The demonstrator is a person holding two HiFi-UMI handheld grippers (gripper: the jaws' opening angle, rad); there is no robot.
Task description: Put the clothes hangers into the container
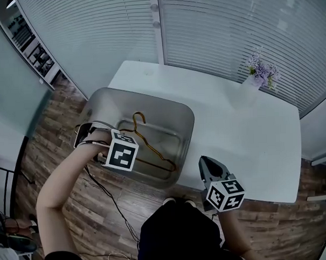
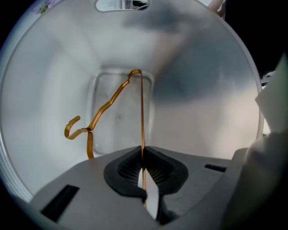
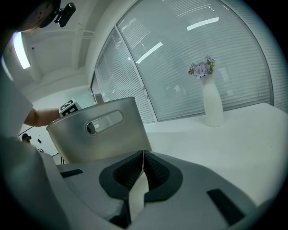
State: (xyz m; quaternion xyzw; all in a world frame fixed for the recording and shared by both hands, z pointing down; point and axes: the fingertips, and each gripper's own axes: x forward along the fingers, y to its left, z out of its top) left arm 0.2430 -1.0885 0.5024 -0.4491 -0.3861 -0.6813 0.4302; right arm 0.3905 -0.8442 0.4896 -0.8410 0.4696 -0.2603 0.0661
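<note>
A gold wire clothes hanger (image 1: 148, 144) hangs inside the grey see-through container (image 1: 145, 100), which stands on the left end of the white table (image 1: 249, 134). My left gripper (image 2: 142, 167) reaches in over the container's near left rim and is shut on the hanger's (image 2: 108, 105) straight wire. The hook curls to the left, above the container's floor (image 2: 121, 117). In the head view the left gripper's marker cube (image 1: 121, 150) hides its jaws. My right gripper (image 1: 209, 165) hovers at the table's near edge, right of the container, shut with nothing in it (image 3: 142, 156).
A white vase with purple flowers (image 1: 256, 78) stands at the table's far right edge, also in the right gripper view (image 3: 211, 103). The container's handle slot (image 3: 104, 122) faces the right gripper. Black cables (image 1: 107, 195) trail over the wooden floor on the left. Window blinds rise behind the table.
</note>
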